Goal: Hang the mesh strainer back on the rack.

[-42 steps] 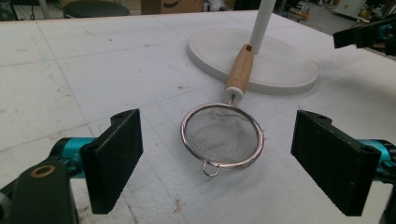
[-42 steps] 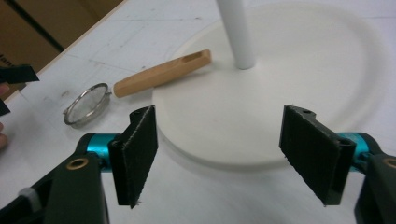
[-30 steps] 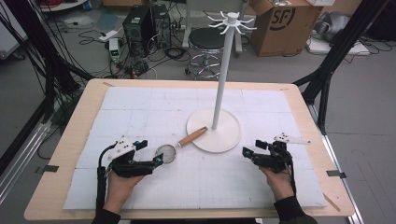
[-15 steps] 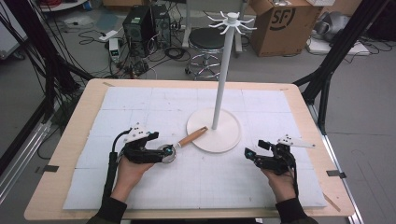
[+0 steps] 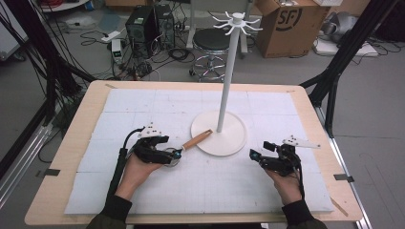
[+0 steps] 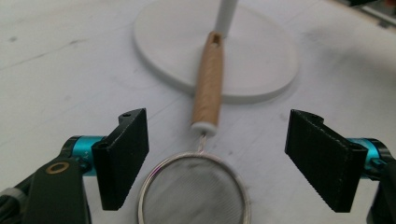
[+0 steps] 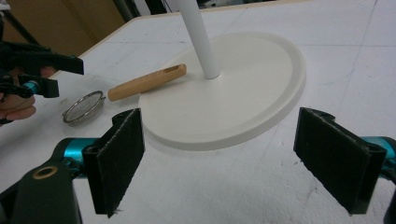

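Reaching forward over the white mat, the left hand held the left gripper (image 6: pixel 217 158) low, jaws spread wide on either side of the strainer (image 6: pixel 196 189) without touching it. Its mesh bowl lay between the jaws, and its wooden handle (image 6: pixel 208 84) rested on the stand's round base (image 6: pixel 261 56). The right gripper (image 7: pixel 219 158) (also wide open, holding nothing) sat near that base.

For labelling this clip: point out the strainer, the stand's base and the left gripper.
strainer (image 6: pixel 208 88), left gripper view, on its wooden handle.
stand's base (image 7: pixel 252 93), right gripper view, on its flat top.
left gripper (image 6: pixel 217 156), left gripper view, midway between its open fingers.
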